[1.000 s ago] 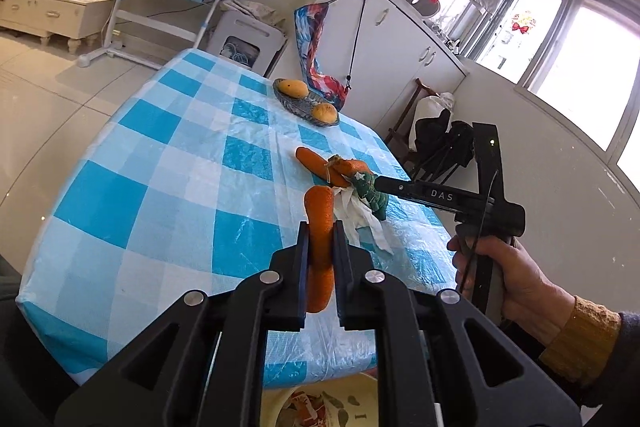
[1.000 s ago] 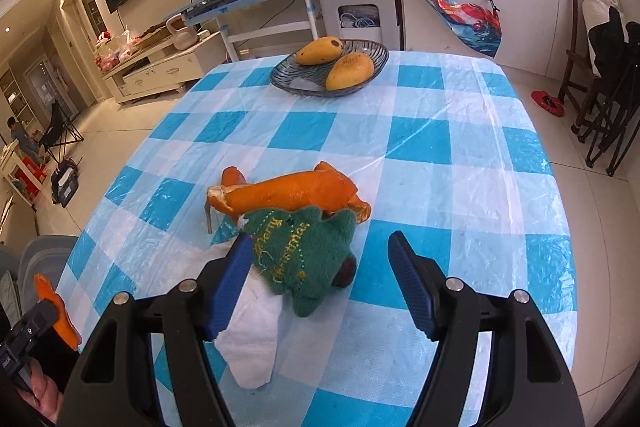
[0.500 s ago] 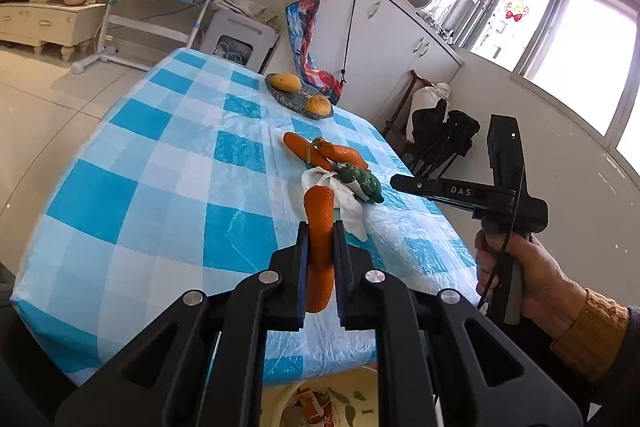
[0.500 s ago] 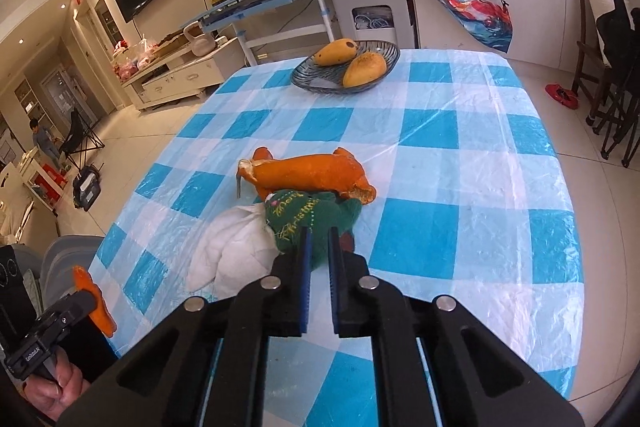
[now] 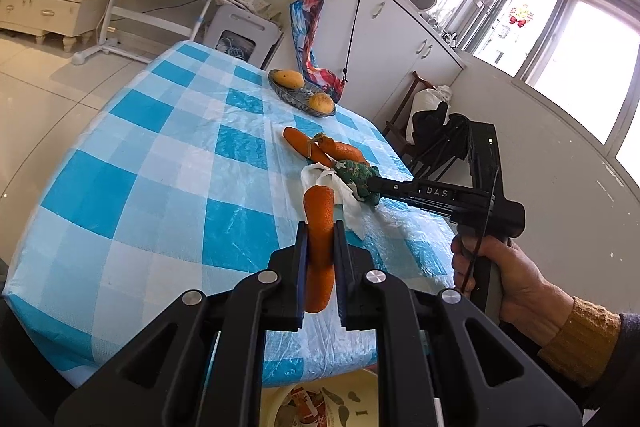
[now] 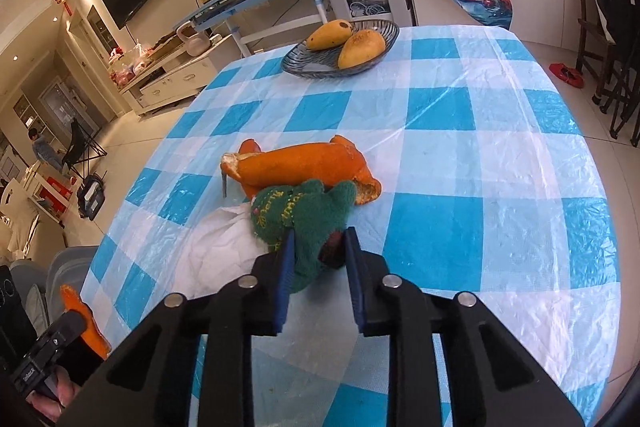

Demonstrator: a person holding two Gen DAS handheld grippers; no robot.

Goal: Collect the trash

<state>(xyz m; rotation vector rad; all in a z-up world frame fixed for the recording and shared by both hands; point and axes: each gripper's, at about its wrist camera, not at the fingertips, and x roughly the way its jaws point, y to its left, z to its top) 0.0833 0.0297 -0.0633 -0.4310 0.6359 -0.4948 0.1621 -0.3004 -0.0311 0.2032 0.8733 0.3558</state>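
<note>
My left gripper [image 5: 320,229] is shut on a long strip of orange peel [image 5: 318,203], held above the near edge of the blue checked table [image 5: 160,163]. More orange peel [image 6: 296,163] lies mid-table, touching a green plush toy [image 6: 296,207] that rests partly on a crumpled white tissue [image 6: 224,239]. My right gripper [image 6: 318,247] has the toy's near end between its pads; the jaws are opening while the pads still touch it. The left wrist view shows the right gripper [image 5: 370,187] reaching in from the right to the toy [image 5: 356,173].
A glass bowl [image 6: 304,65] with two mangoes stands at the table's far end. A cream bin [image 5: 280,393] holding scraps sits below the near table edge. A person's hand [image 5: 508,279] holds the right gripper. Chairs stand to the right of the table.
The right jaws were wide around the green toy, then closed to a narrow gap, and now grip the toy's near end. The left gripper keeps the peel and has hardly moved.
</note>
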